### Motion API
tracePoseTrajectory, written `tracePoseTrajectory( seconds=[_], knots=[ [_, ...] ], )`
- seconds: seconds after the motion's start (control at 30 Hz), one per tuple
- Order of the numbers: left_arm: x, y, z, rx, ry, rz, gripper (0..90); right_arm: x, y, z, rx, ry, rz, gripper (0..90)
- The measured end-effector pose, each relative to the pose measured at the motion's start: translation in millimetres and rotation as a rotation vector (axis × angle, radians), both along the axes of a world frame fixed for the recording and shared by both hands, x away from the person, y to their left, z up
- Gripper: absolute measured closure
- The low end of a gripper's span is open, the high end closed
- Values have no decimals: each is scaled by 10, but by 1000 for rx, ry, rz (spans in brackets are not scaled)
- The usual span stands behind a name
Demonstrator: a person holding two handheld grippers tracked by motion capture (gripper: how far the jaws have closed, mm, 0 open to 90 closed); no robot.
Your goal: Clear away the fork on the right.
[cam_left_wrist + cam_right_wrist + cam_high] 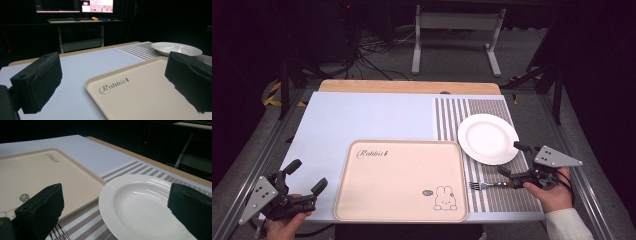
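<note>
The left tongs are released, jaws wide apart and holding nothing, at the counter's near left corner. Just to their right lies the tray, its near left edge between the jaws in the left gripper view. The right tongs are also released and holding nothing, over the striped mat. The plate sits just ahead of them, touching neither jaw. The fork lies on the mat just beside their lower jaw, tines toward the tray.
</note>
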State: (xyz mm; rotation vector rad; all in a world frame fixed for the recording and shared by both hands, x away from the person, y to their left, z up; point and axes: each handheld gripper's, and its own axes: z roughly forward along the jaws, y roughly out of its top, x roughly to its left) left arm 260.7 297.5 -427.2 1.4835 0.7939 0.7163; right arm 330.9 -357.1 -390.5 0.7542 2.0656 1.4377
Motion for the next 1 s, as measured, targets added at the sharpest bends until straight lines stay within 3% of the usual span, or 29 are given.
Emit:
tracePoseTrajectory(
  seconds=[0.17,0.27,0.37,0.4,0.5,0.8,1.0],
  knots=[
    [3,-7,-2,-3,-1,0,19,65,80,70,-51,38,42,17],
    [3,-9,-3,-3,1,-3,19,120,150,113,-143,61,96,23],
    [3,-9,-1,-2,-2,-4,19,155,199,145,-182,88,114,23],
    [4,-8,-2,-3,0,-3,19,182,247,173,-224,107,131,24],
    [5,-8,-2,-3,1,-4,19,206,283,192,-264,119,145,26],
    [6,-15,-1,1,0,-6,19,300,371,237,-416,234,204,58],
    [4,-13,1,5,4,-7,19,340,405,281,-511,272,239,60]
  ],
)
